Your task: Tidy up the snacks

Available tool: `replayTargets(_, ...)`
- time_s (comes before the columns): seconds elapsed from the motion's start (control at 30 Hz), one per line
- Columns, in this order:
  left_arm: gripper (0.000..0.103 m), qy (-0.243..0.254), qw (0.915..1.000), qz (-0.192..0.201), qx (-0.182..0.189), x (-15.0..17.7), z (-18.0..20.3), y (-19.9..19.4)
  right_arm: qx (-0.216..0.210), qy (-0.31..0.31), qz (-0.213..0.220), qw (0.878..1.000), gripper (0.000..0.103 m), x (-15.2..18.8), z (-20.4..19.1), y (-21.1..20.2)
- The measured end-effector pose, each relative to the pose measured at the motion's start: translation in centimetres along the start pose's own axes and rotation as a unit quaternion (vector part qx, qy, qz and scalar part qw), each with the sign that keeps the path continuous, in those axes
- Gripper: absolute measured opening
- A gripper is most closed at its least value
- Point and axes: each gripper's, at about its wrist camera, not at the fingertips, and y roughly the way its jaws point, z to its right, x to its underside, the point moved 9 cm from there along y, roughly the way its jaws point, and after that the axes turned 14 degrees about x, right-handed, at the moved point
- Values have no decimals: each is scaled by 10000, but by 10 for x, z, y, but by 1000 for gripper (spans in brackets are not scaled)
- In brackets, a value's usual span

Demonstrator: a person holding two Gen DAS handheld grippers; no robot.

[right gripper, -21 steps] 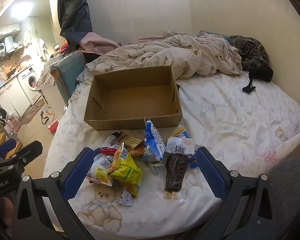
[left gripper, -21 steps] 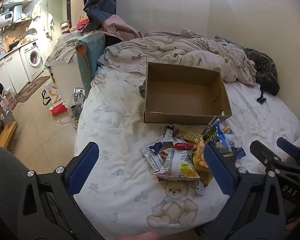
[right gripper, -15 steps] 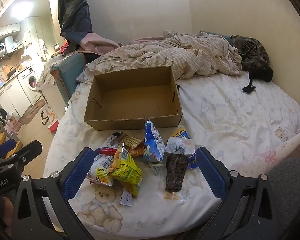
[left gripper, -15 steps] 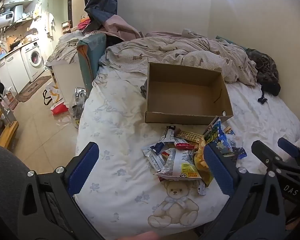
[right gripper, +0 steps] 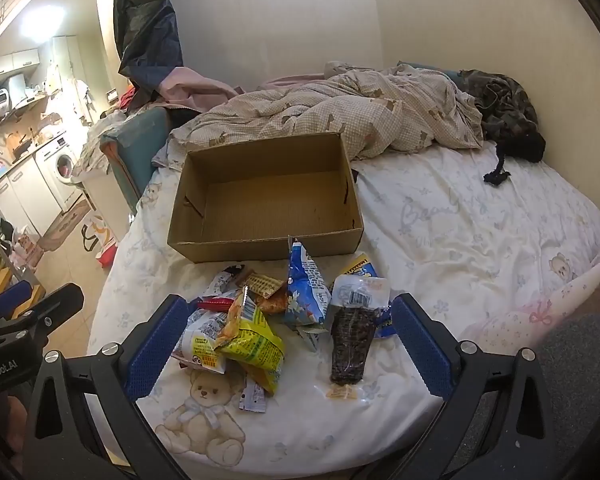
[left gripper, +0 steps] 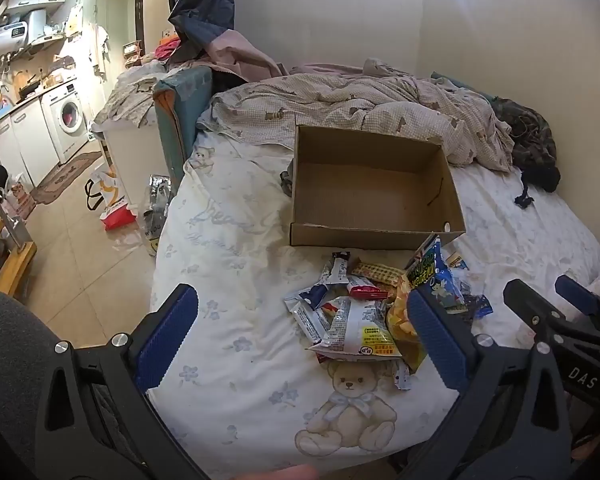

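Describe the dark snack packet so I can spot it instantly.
Find the cardboard box on the bed. The snack pile lies just in front of it. At the pile's right edge lies the long clear packet with dark brown contents and a barcode label on top.

Bed [right gripper: 480, 232], white sheet with flower and teddy-bear print.
On it we list: an open cardboard box [right gripper: 266, 200], nothing inside; a heap of snack packets [right gripper: 284, 312] just in front of it; a rumpled checked quilt [right gripper: 340, 116] and a dark garment [right gripper: 508, 120] by the wall.
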Motion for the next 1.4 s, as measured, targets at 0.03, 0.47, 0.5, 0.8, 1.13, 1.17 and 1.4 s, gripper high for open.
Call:
replayTargets(0.03,103,4,10000,-1,-23,0,0,1,1,-2,1,10000,103,0,0,0)
replayTargets(0.47,103,-15,10000,11,40,1,3,1,-2,3,-5,10000,103,1,0,0)
replayTargets(0.5,103,-21,10000,10,27,2,3,1,-2,8,-1,10000,103,0,0,0)
replayTargets(0.8,103,-37,10000,11,19,0,2,1,-4,2,2,10000,103,1,-1,0)
replayTargets(1.13,103,-40,10000,1,25,1,2,1,-3,3,-9,10000,103,1,-3,1)
replayTargets(1.17,103,-41,10000,-1,23,1,1,1,-5,1,-12,10000,103,1,-3,1)
replayTargets(1.4,103,-54,10000,-14,23,3,1,2,-4,-2,-29,10000,103,3,-2,2)
